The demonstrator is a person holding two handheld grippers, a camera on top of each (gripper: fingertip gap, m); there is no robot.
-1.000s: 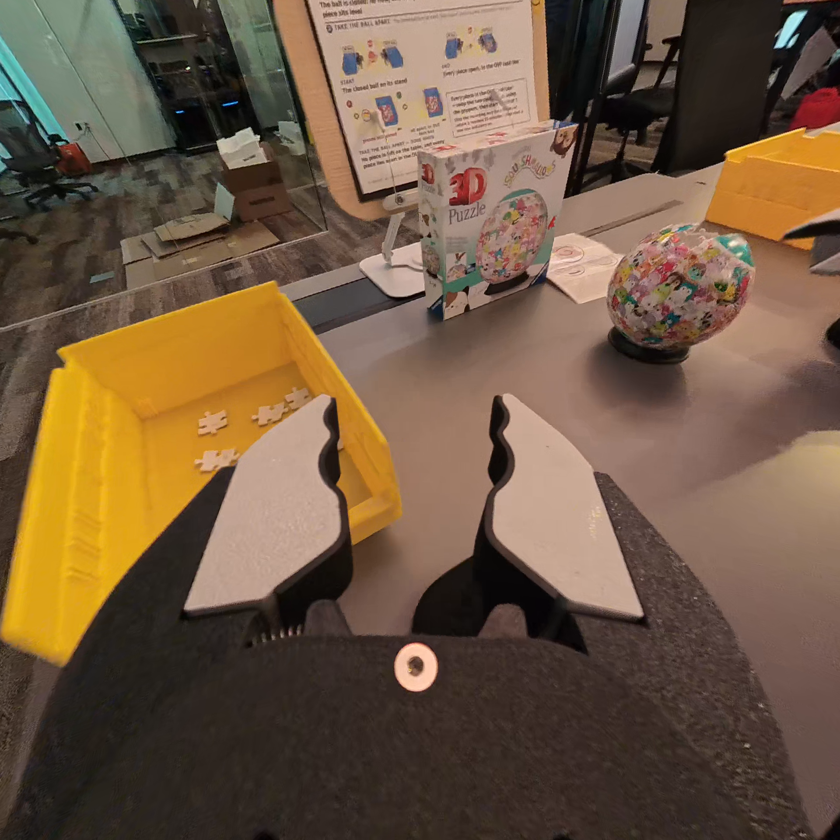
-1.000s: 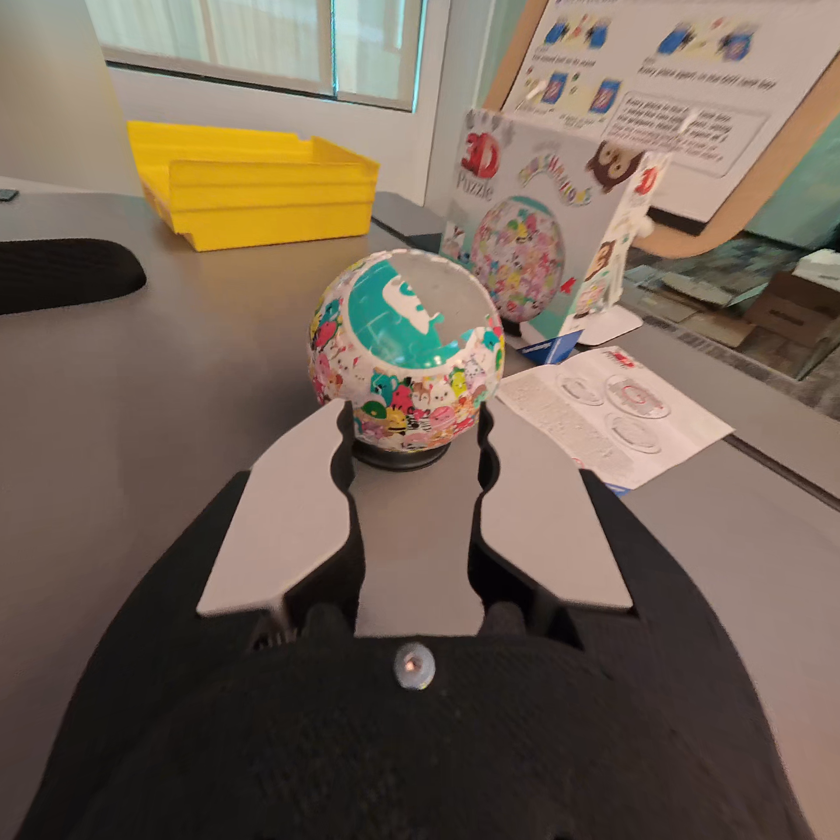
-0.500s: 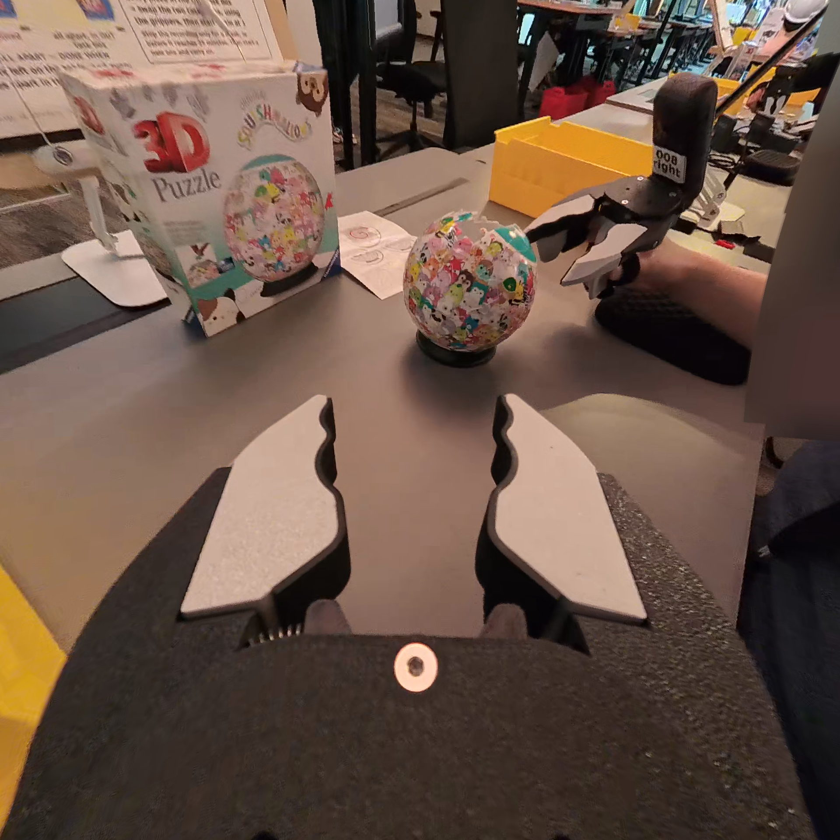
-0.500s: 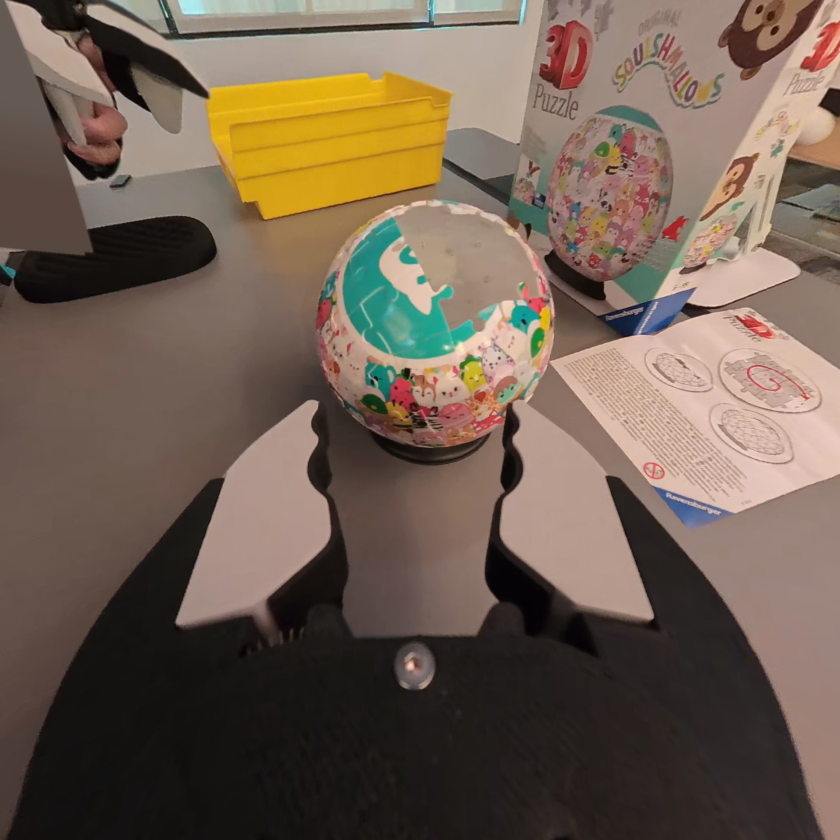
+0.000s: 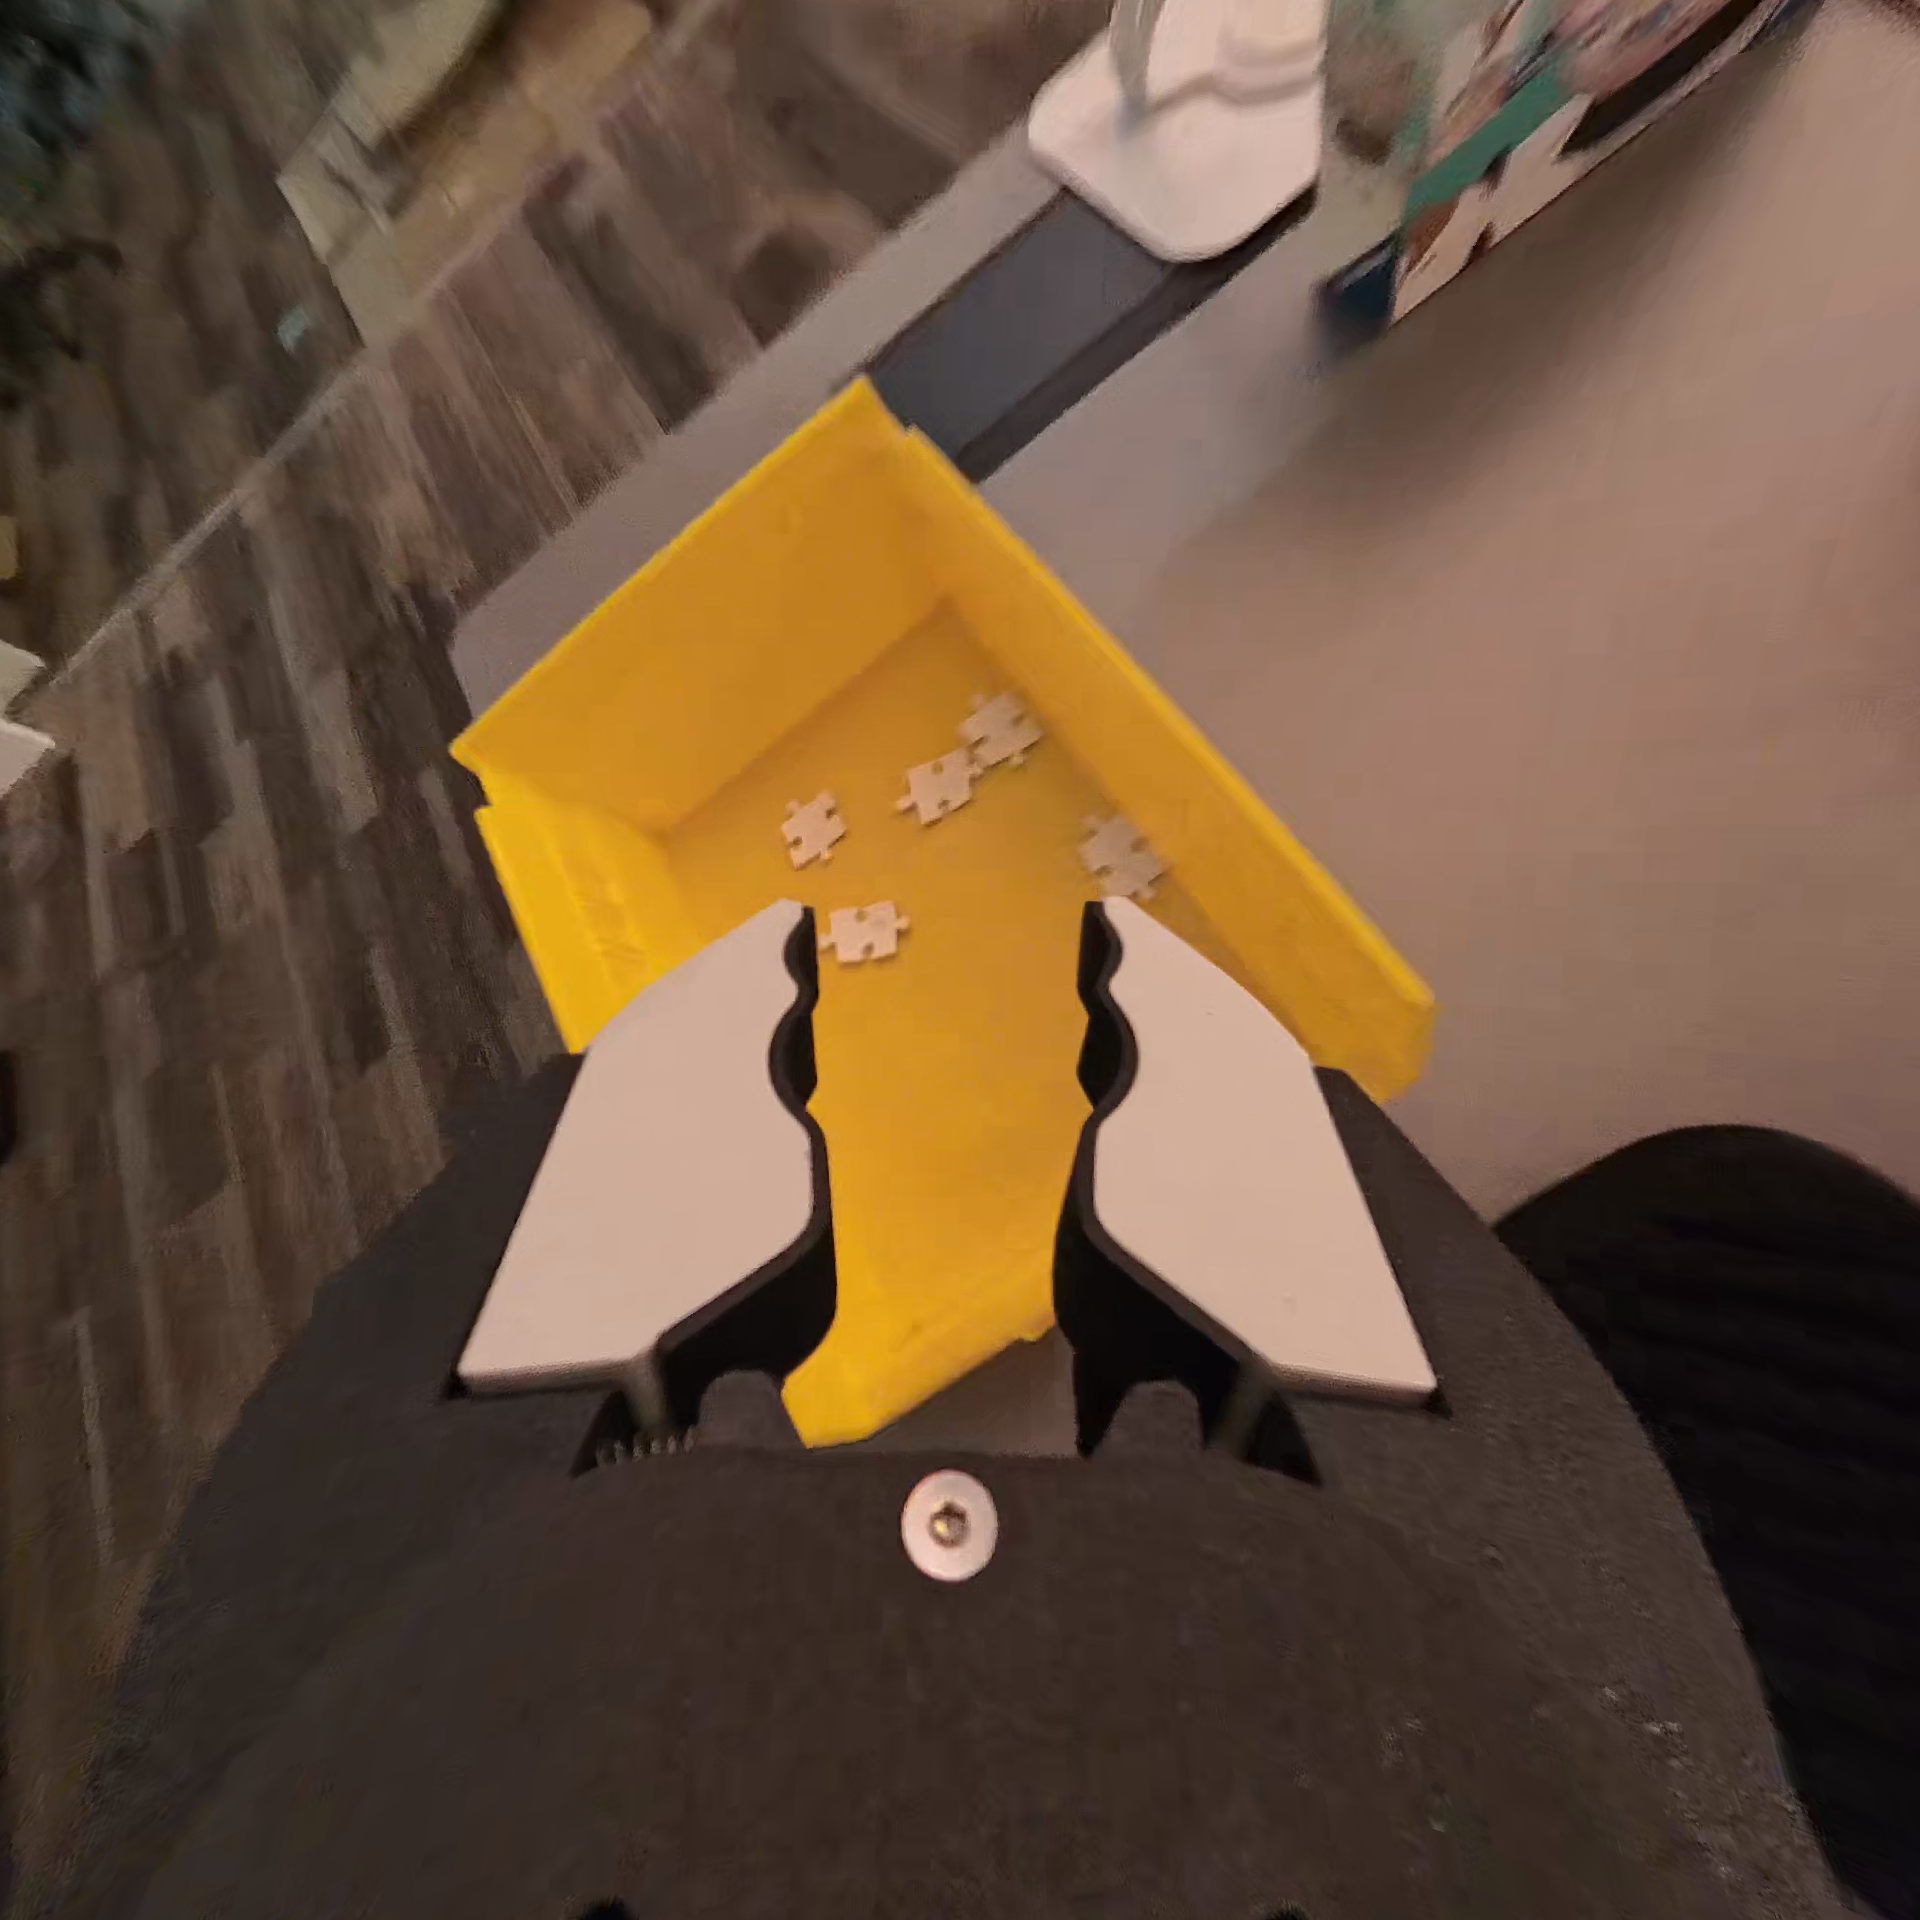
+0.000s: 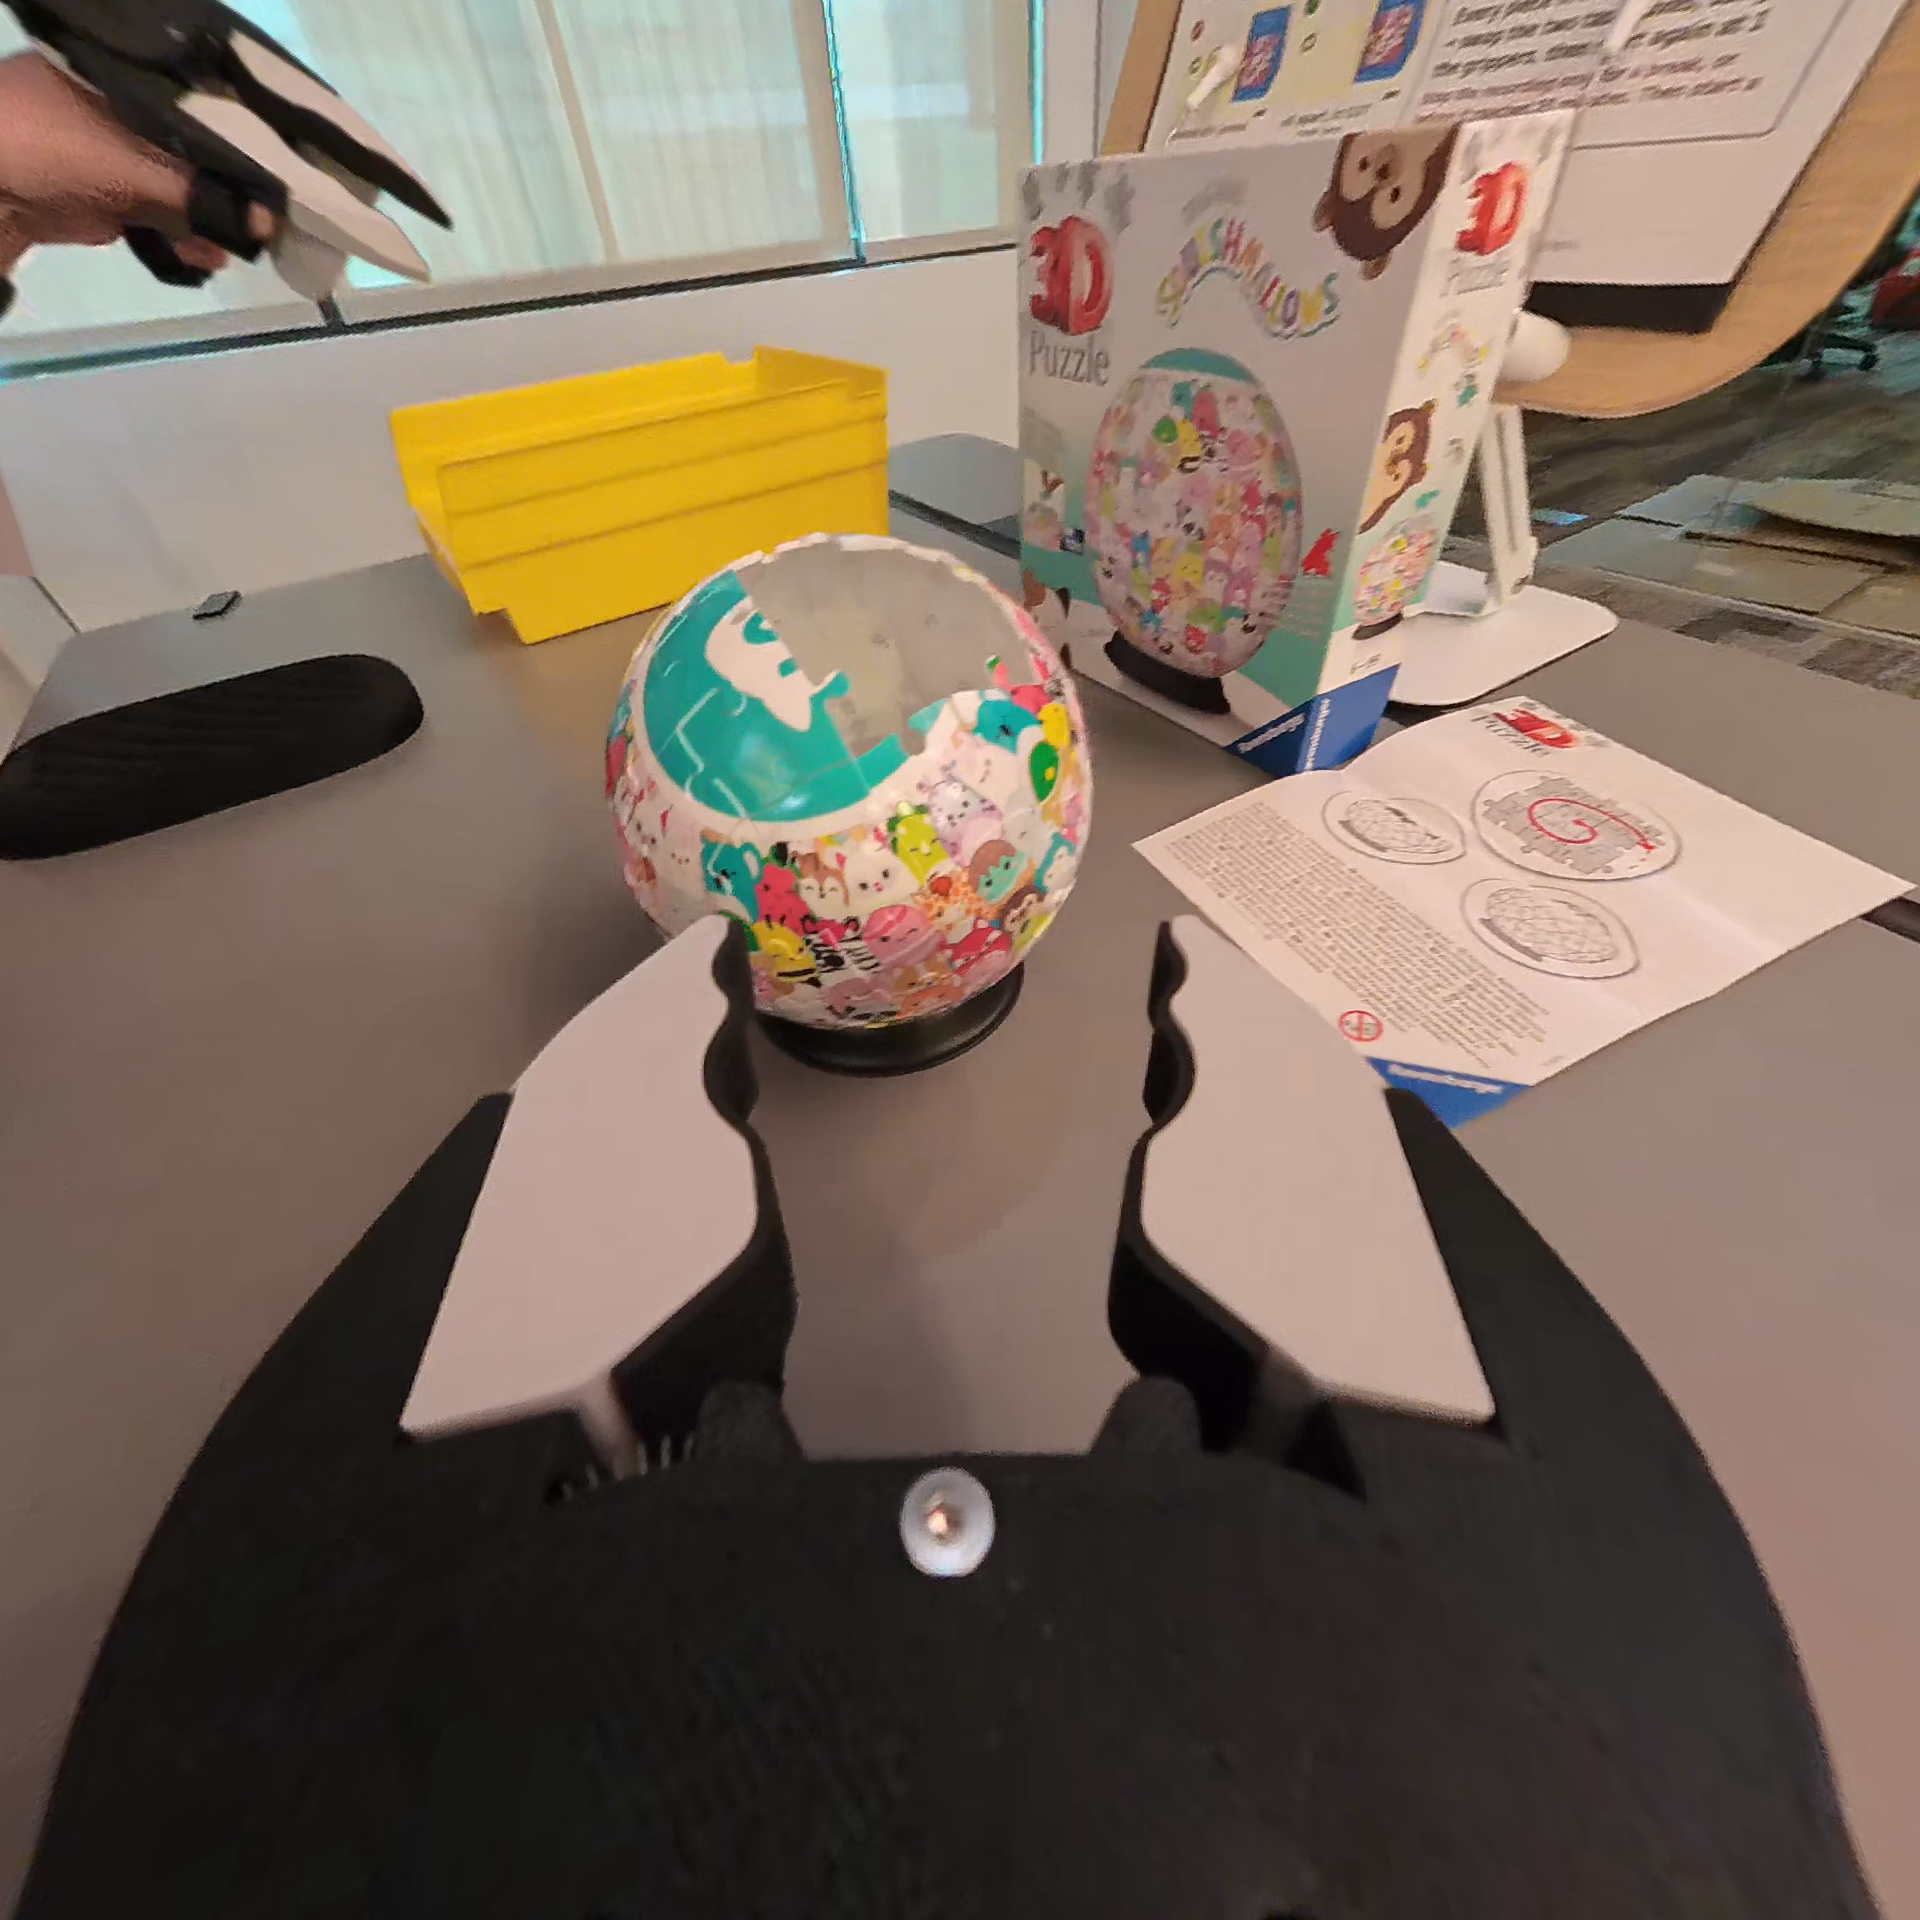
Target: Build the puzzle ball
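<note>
The puzzle ball (image 6: 847, 790), colourful with a teal cap and a gap at its top, sits on a black stand (image 6: 894, 1034) on the grey table. My right gripper (image 6: 940, 940) is open and empty just in front of the ball. My left gripper (image 5: 940, 920) is open and empty above the yellow bin (image 5: 727, 623), which holds several loose white puzzle pieces (image 5: 862, 932). The left gripper also shows in the right wrist view (image 6: 312, 197), held high at the upper left by a hand.
The puzzle box (image 6: 1247, 436) stands behind the ball, with a paper instruction sheet (image 6: 1517, 894) to its right. A yellow bin (image 6: 644, 478) sits at the back left. A black wrist pad (image 6: 197, 748) lies to the left. A white stand base (image 5: 1174, 166) sits by the table's edge. My hands' fingertips stand some 55 cm from each other.
My left gripper has swung from facing the ball back to the left and now points down into the yellow bin. My right gripper has opened wider and backed off slightly from the ball.
</note>
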